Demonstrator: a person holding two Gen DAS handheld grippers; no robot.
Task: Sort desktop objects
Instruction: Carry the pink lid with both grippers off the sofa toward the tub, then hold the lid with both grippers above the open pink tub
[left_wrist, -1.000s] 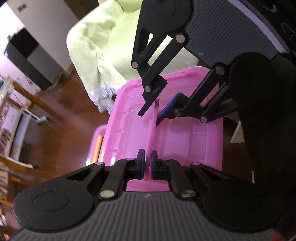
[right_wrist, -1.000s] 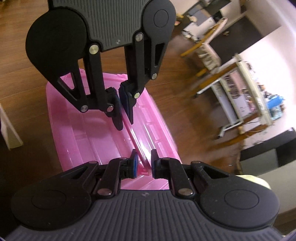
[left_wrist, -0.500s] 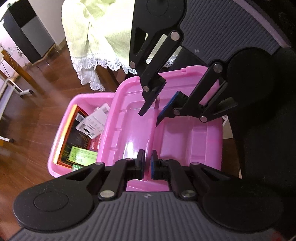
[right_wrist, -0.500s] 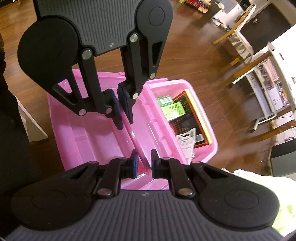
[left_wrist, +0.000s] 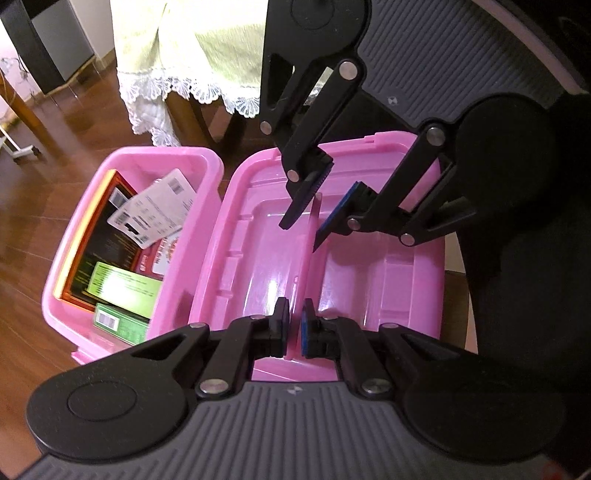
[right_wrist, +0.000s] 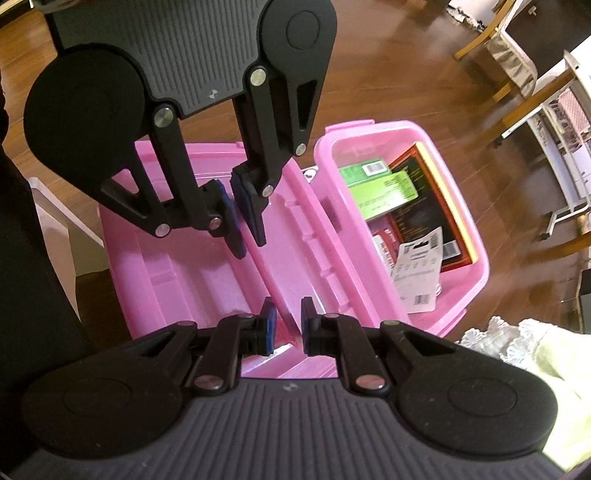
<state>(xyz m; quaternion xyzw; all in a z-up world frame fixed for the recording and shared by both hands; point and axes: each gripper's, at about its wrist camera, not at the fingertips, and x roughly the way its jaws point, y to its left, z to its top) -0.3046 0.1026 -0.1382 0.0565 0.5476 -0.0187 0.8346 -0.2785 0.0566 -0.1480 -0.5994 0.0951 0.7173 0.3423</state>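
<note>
**A:** Where is the box?

**B:** The pink box (left_wrist: 173, 155) stands open on the wood floor (left_wrist: 33, 221). Its lid (left_wrist: 258, 266) is off the opening and sits just beside it, inner face toward both cameras. One long edge of the lid overlaps the box's rim. I cannot tell whether the two are hinged.

**A:** And the grippers?

**B:** Both are on the lid. A thin ridge (left_wrist: 308, 258) runs down the middle of its inner face. The left gripper (left_wrist: 293, 328) is closed narrow on one end of that ridge, with the pink strip pinched between its pads. The right gripper (right_wrist: 286, 325) faces it from the other end, also narrow, with the ridge between its fingers. Its gap looks a little looser, and I cannot be sure that both pads touch.

**A:** What is in the box?

**B:** A dark flat pack (left_wrist: 103, 251) with an orange and yellow border lies against the long wall away from the lid. A white card (left_wrist: 155, 210) with barcodes lies tilted on top of it, toward the end wall near the tablecloth. Two green packs (left_wrist: 125, 288) sit at the opposite end, one overlapping the other. A red pack (left_wrist: 162, 258) shows partly under the card.

**A:** Anything around it?

**B:** A pale green tablecloth (left_wrist: 177, 44) with a lace hem hangs just past the box's end. Chair legs and furniture stand farther off, blurred.
</note>
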